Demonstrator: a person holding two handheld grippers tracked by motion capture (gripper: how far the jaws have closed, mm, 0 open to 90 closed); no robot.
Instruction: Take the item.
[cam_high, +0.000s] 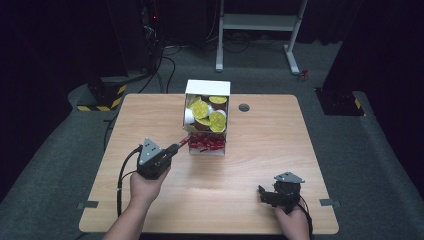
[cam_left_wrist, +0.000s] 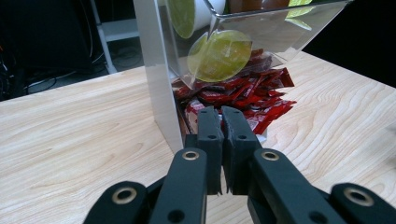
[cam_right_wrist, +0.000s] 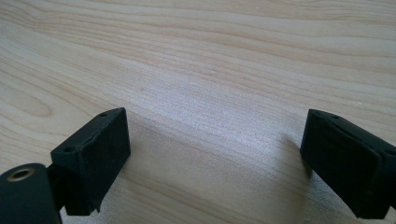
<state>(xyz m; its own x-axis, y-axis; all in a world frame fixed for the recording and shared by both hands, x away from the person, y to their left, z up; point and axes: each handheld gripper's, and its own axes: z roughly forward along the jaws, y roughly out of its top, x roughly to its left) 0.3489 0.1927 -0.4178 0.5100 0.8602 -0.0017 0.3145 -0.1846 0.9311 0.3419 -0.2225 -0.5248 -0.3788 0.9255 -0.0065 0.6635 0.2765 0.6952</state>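
A clear dispenser box (cam_high: 207, 120) stands on the wooden table (cam_high: 240, 165), with yellow-lidded cups (cam_high: 218, 120) in its top and a pile of red packets (cam_high: 206, 144) in its open bottom. My left gripper (cam_high: 180, 144) points at the box's lower left front corner. Its jaws are together on the edge of a red packet (cam_high: 184, 140) at the mouth of the pile. In the left gripper view the closed fingertips (cam_left_wrist: 221, 114) sit right against the red packets (cam_left_wrist: 243, 95), under a yellow lid (cam_left_wrist: 219, 55). My right gripper (cam_high: 267, 196) rests near the table's front right, open over bare wood (cam_right_wrist: 215, 93).
A round cable hole (cam_high: 244, 107) lies in the table top right of the box. A white desk frame (cam_high: 260, 25) stands on the floor behind the table. Yellow-black striped bases (cam_high: 102, 95) sit at the left on the dark carpet.
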